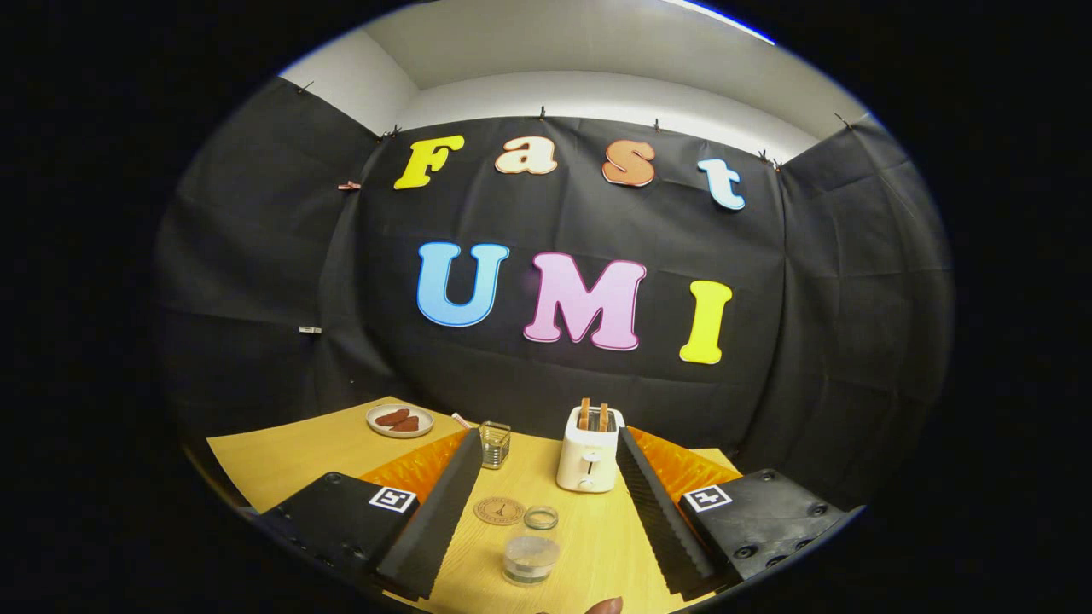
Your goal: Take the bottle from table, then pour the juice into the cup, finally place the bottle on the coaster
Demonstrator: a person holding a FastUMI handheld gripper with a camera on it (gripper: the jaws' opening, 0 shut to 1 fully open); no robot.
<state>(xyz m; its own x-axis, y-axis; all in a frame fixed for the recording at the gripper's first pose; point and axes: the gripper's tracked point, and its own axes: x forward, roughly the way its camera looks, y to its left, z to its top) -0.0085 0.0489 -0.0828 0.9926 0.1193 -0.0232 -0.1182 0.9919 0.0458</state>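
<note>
Two ridged black fingers of the gripper [546, 512] stand wide apart, holding nothing. Between them, nearest the camera, sits the bottle [531, 558], a squat clear vessel seen from above with pale contents. Just beyond the bottle lie a small clear cup [541, 517] and, to its left, the round, flat, cork-brown coaster [500, 510]. Farther past the bottle stands a glossy white toaster [589, 459] on the pale wooden table [290, 456].
</note>
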